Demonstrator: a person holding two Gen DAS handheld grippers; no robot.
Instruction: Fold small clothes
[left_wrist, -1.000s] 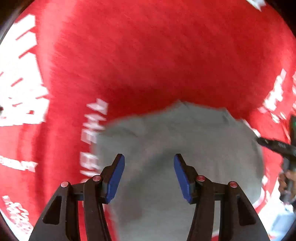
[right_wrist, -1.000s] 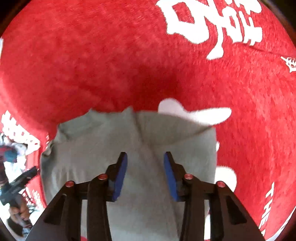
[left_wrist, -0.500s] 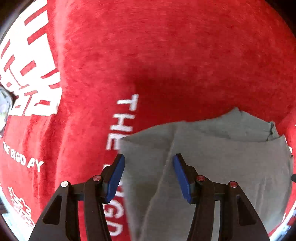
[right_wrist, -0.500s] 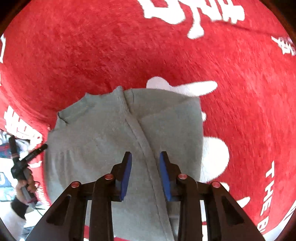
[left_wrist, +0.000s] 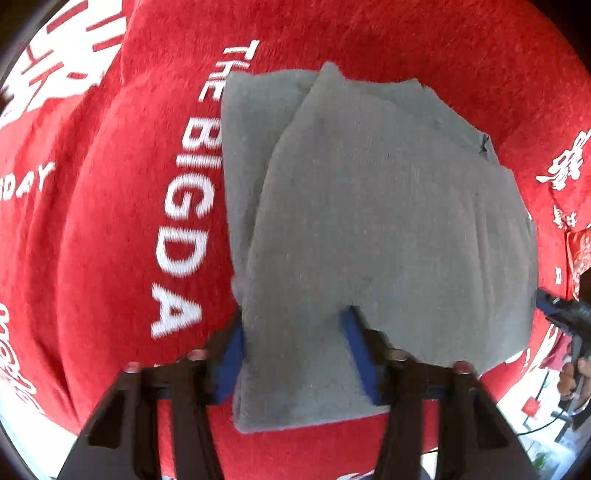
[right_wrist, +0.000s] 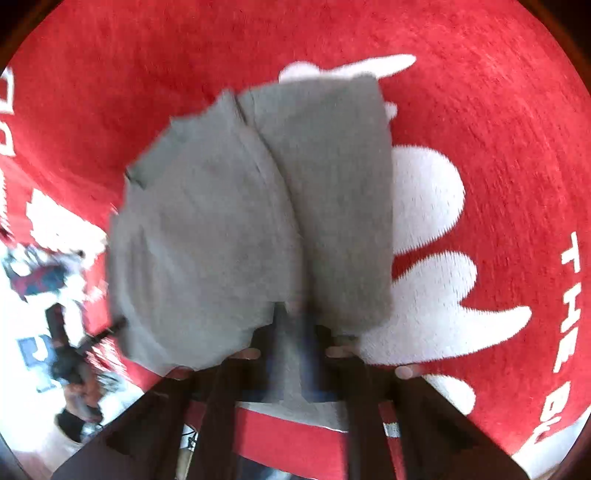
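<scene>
Both tools now grip the grey garment (left_wrist: 369, 221) where a second ago they hung open above it. The left tool (left_wrist: 295, 354) has just been closing, its blue pads pinching the near hem. The right tool (right_wrist: 295, 354) is clamped tight on a fold of cloth. The garment's near edge now lifts off the red cloth (left_wrist: 110, 240).
</scene>
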